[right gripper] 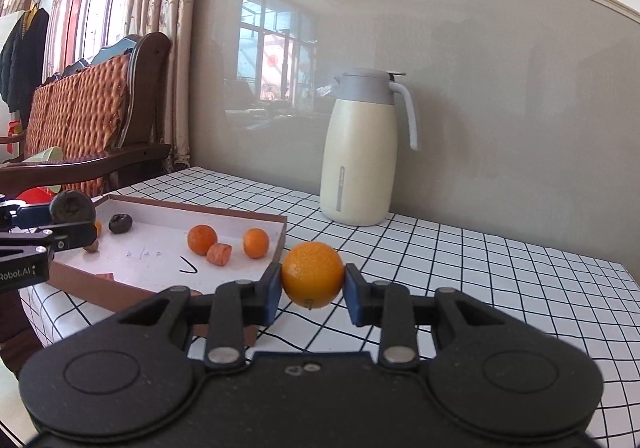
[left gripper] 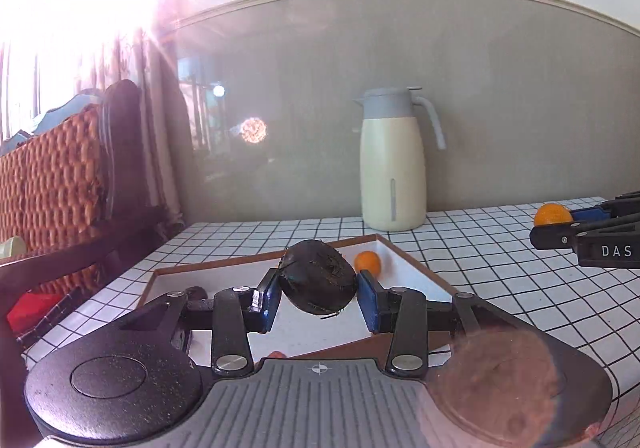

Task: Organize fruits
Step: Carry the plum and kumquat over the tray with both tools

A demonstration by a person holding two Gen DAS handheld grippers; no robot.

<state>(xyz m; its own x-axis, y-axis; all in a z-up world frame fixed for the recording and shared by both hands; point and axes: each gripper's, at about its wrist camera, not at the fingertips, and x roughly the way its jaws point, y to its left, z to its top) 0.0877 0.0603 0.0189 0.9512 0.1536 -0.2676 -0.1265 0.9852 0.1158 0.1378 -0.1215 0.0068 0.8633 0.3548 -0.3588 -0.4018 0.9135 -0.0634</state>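
My left gripper (left gripper: 318,294) is shut on a dark, rough round fruit (left gripper: 318,278) and holds it above the white tray with a brown rim (left gripper: 224,262). A small orange (left gripper: 368,262) lies in the tray's far corner. My right gripper (right gripper: 312,290) is shut on an orange (right gripper: 312,274) just right of the tray (right gripper: 92,282), above the checked tablecloth. In the tray lie a dark fruit (right gripper: 120,223), two small oranges (right gripper: 202,239) (right gripper: 255,242) and an orange cut piece (right gripper: 219,254). Each view shows the other gripper at its edge: the right gripper (left gripper: 554,226) and the left gripper (right gripper: 66,226).
A cream jug with a grey lid and handle (right gripper: 360,151) stands on the checked table (right gripper: 460,268) against the grey wall behind the tray. A wooden chair with a woven orange cushion (right gripper: 84,107) stands left of the table, by curtains and a bright window.
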